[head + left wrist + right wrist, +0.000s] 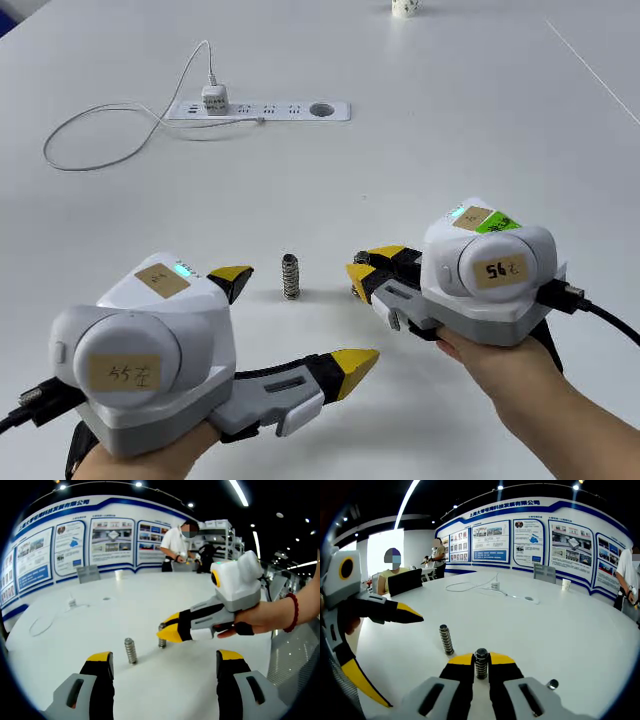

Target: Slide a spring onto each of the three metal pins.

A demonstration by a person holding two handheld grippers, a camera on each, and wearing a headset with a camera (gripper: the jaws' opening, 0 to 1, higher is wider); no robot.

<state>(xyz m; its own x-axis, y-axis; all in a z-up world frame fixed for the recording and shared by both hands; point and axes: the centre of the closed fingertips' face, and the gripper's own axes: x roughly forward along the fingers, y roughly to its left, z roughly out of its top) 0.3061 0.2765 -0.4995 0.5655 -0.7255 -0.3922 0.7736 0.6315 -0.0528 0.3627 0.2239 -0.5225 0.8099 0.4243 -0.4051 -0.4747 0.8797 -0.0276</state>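
A coiled spring point(291, 276) stands upright on the white table, apparently on a pin; it also shows in the left gripper view point(131, 650) and the right gripper view point(446, 639). My right gripper point(362, 275) is shut on a second upright spring point(481, 663), which sits between its yellow tips point(481, 658); the same spring point(162, 639) is seen at those tips from the left gripper view. My left gripper point(295, 320) stands open, jaws wide apart point(165, 659), just short of the first spring. A small round metal piece point(552, 683) lies right of the right jaws.
A white power strip point(262, 110) with a plugged charger and looping cable point(90, 130) lies at the back left of the table. A paper cup point(405, 8) stands at the far edge. People stand and sit beyond the table.
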